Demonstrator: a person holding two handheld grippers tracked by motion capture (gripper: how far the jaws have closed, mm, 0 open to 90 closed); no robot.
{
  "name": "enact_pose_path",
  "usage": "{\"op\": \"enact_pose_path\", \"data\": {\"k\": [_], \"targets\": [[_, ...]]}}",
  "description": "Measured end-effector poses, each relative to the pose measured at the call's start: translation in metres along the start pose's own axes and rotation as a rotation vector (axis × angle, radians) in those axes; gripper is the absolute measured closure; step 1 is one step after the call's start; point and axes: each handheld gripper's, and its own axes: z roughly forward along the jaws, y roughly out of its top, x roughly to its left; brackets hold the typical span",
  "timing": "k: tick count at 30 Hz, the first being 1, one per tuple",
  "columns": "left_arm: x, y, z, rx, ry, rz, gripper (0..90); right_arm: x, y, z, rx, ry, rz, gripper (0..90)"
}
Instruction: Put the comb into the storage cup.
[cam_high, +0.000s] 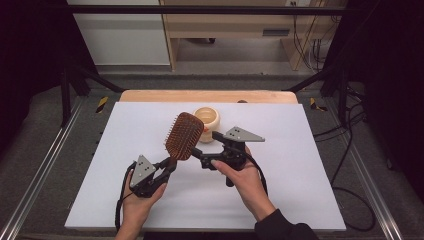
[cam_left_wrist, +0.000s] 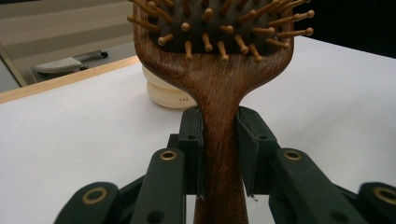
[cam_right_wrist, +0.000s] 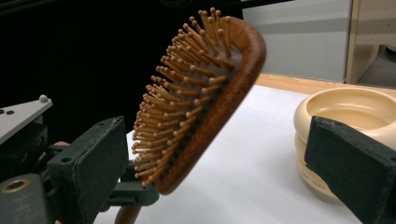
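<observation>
My left hand-held gripper (cam_left_wrist: 219, 154) is clamped on the wooden paddle hairbrush (cam_high: 184, 135) handle, holding it up off the table (cam_high: 300, 165) near the cream bowl (cam_high: 207, 118), while my right hand-held gripper (cam_high: 207, 161) sits wide apart beside the bristles, so the pickup's done, handoff probably next.

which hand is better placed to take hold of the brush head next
The right. The left gripper is already shut on the neck of the brown wooden paddle hairbrush, holding it raised. The right gripper is open, its jaws standing either side of the brush head, so it probably only needs to close.
</observation>
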Motion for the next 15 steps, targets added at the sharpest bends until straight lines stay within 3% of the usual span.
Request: {"op": "enact_pose_path", "data": {"k": [15], "targets": [[-0.005,0.000,0.002,0.002,-0.013,0.023,72.4,0.002,0.004,0.020,-0.019,0.074,0.073,13.2]]}}
